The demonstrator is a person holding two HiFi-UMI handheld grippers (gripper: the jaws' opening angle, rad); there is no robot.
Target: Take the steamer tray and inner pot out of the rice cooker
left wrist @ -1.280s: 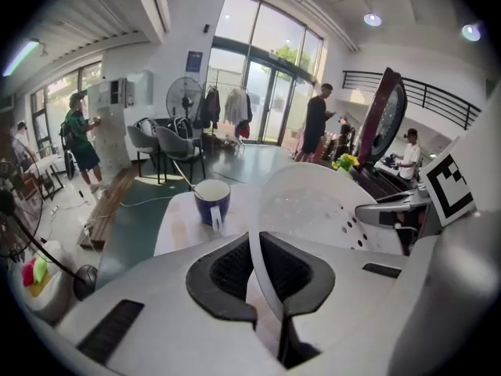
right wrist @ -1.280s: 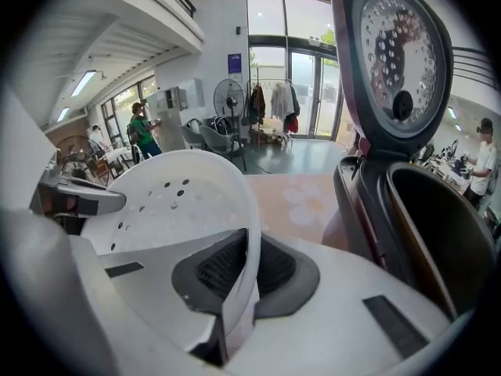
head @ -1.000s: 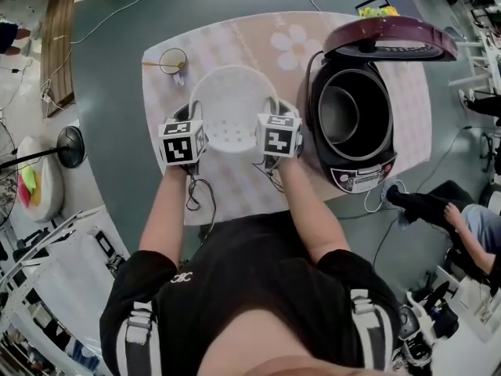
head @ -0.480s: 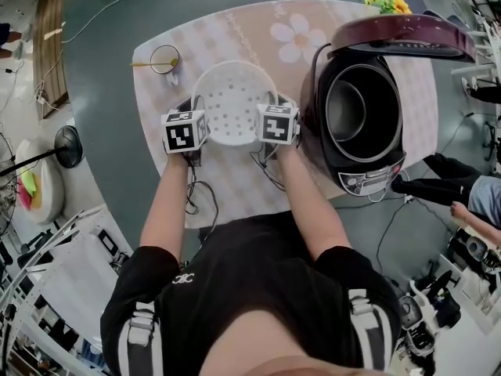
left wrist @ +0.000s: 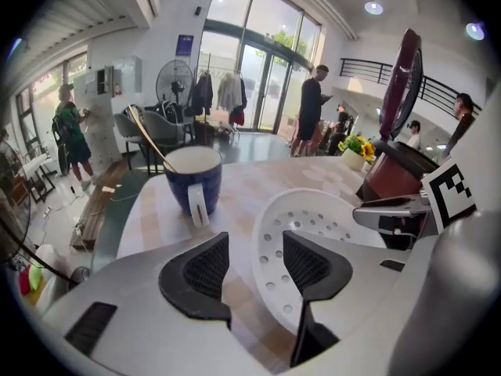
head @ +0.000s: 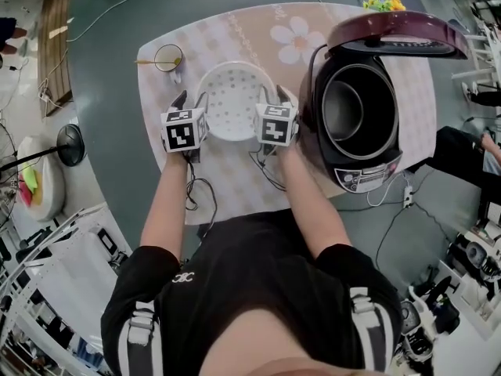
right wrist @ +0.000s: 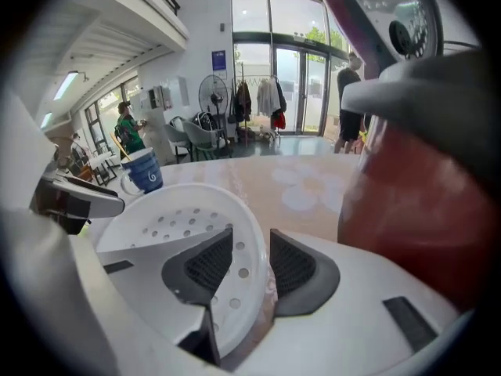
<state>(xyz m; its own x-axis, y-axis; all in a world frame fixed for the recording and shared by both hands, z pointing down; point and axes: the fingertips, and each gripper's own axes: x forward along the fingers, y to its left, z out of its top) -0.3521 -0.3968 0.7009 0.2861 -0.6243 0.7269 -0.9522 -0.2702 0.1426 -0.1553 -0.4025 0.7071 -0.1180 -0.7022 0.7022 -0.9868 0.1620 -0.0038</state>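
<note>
**Left gripper** [left wrist: 252,238]: The jaws stand apart and have just been opening. The left rim of the steamer tray [head: 233,100] lies between them. One jaw is inside the tray and the other is outside it, over the surface [head: 235,180]. A gap shows on both sides of the rim, so neither jaw presses on it.

**Right gripper** [right wrist: 250,233]: The jaws stand apart and have just been opening. The right rim of the tray lies between them, with the left jaw inside the tray and the right jaw outside. Neither jaw clamps the rim.

**Steamer tray:** The tray is white, round and perforated. It sits on the surface between the two grippers, outside the rice cooker [head: 368,159] and to its left in the head view.

**Rice cooker:** The body is dark red and stands on the right part of the surface, just beside the right gripper. Its lid [head: 399,36] is raised and hinged at the far side. The inner pot [head: 354,108] is seated in the cooker body.

**Other items:** A blue mug [left wrist: 192,180] with a spoon [left wrist: 149,139] in it stands beyond the left gripper, near the far left edge of the surface. It is apart from the tray. Yellow flowers [head: 381,5] show at the far edge, behind the cooker lid.
</note>
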